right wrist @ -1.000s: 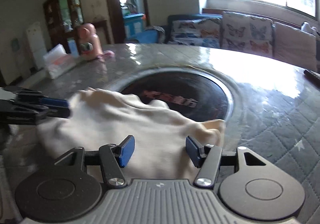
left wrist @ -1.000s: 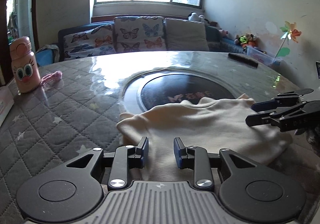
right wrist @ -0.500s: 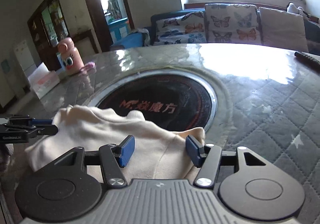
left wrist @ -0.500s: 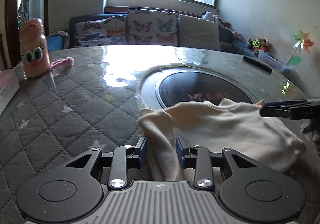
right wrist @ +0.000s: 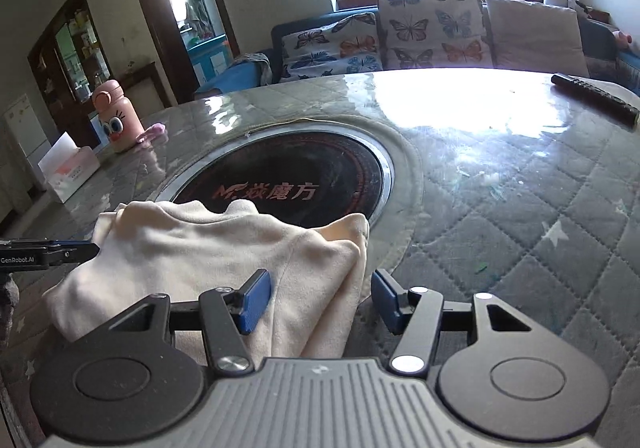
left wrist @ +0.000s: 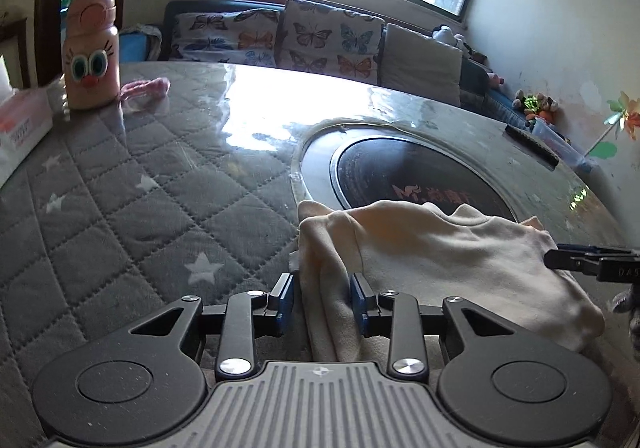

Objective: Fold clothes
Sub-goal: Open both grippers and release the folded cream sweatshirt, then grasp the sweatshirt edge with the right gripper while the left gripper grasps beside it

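Note:
A cream garment point(left wrist: 460, 248) lies bunched on the quilted grey table point(left wrist: 140, 208), near the front of a round black hob point(left wrist: 400, 176). My left gripper point(left wrist: 322, 300) stands at the garment's left end, a raised fold of cloth filling the narrow gap between its blue pads without being squeezed. My right gripper point(right wrist: 320, 298) is at the garment's point(right wrist: 200, 244) right end, jaws wider, with cloth against the left pad and a gap before the right one. Each gripper's tips show at the other view's side edge.
A pink cartoon bottle point(left wrist: 92, 56), a pink scrap point(left wrist: 144, 88) and a tissue box point(left wrist: 20, 124) stand at the table's far left. A black remote point(right wrist: 592, 98) lies at the far right. A sofa with butterfly cushions is behind the table.
Both grippers slid outward along the garment, the left toward its left end, the right toward its right end, and both rolled. The garment stayed by the hob.

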The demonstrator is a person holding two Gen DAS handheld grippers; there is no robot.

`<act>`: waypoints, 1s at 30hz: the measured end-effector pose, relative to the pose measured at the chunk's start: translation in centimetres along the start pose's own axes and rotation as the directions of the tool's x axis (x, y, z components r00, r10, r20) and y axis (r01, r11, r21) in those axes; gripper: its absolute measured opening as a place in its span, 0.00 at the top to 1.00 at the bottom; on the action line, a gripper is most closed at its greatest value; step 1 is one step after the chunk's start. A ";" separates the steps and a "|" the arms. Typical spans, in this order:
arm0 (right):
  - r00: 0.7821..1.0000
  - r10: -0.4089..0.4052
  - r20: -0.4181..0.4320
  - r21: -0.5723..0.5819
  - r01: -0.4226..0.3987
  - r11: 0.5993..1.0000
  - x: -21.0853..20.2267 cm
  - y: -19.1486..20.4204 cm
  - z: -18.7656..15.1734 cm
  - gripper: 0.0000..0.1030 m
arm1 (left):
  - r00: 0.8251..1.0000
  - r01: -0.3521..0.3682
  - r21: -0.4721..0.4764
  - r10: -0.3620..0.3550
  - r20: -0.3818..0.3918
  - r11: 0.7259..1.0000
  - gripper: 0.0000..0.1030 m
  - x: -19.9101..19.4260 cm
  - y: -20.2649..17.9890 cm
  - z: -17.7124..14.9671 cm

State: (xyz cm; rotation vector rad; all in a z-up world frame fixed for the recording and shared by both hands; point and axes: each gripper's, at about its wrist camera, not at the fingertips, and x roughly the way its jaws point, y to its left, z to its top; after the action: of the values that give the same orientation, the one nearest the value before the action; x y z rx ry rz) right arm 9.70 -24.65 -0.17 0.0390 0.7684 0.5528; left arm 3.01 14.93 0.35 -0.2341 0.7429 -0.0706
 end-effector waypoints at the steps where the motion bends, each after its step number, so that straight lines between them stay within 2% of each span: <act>1: 1.000 0.000 0.000 0.002 0.000 1.000 0.0 0.0 0.0 0.47 | 1.000 0.002 -0.011 -0.002 -0.003 1.000 0.67 0.0 0.1 0.0; 5: 1.000 0.012 -0.008 0.010 -0.012 1.000 0.2 0.3 0.1 0.58 | 1.000 0.012 -0.045 -0.012 -0.015 0.999 0.69 -0.1 0.3 0.3; 7: 1.000 0.018 -0.012 0.011 -0.018 1.000 0.3 0.5 0.1 0.69 | 1.000 0.012 -0.051 -0.013 -0.017 0.999 0.70 0.0 0.2 0.3; 9: 1.000 0.025 -0.012 0.014 -0.025 1.000 0.3 0.7 0.1 0.78 | 1.000 0.018 -0.056 -0.019 -0.016 0.998 0.75 0.0 0.1 0.2; 11: 1.000 0.028 -0.008 0.015 -0.028 0.999 0.3 0.9 0.2 0.84 | 1.000 0.026 -0.061 -0.026 -0.009 0.998 0.86 -0.1 0.0 0.1; 12: 1.000 0.026 -0.004 0.013 -0.026 1.000 0.3 1.0 0.2 0.87 | 1.000 0.027 -0.063 -0.027 -0.001 0.998 0.87 -0.2 -0.1 0.1; 21: 0.997 0.067 0.049 -0.025 -0.065 0.998 -1.1 3.2 2.5 0.90 | 0.994 0.032 -0.078 -0.023 0.110 0.996 0.90 -4.1 0.5 0.0; 26: 0.989 0.138 0.054 -0.112 -0.131 0.985 0.2 6.9 5.0 0.90 | 0.985 -0.007 -0.131 0.030 0.171 0.991 0.90 -7.1 3.1 0.1; 30: 0.979 0.199 0.049 -0.172 -0.188 0.967 2.5 10.6 6.8 0.90 | 0.970 -0.060 -0.170 0.097 0.221 0.984 0.90 -9.7 5.9 0.5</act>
State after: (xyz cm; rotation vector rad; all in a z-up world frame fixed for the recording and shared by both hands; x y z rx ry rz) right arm 10.84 -13.22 5.61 -0.0229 0.6558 0.7970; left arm -3.85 22.20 5.71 -0.3615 0.5276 0.0923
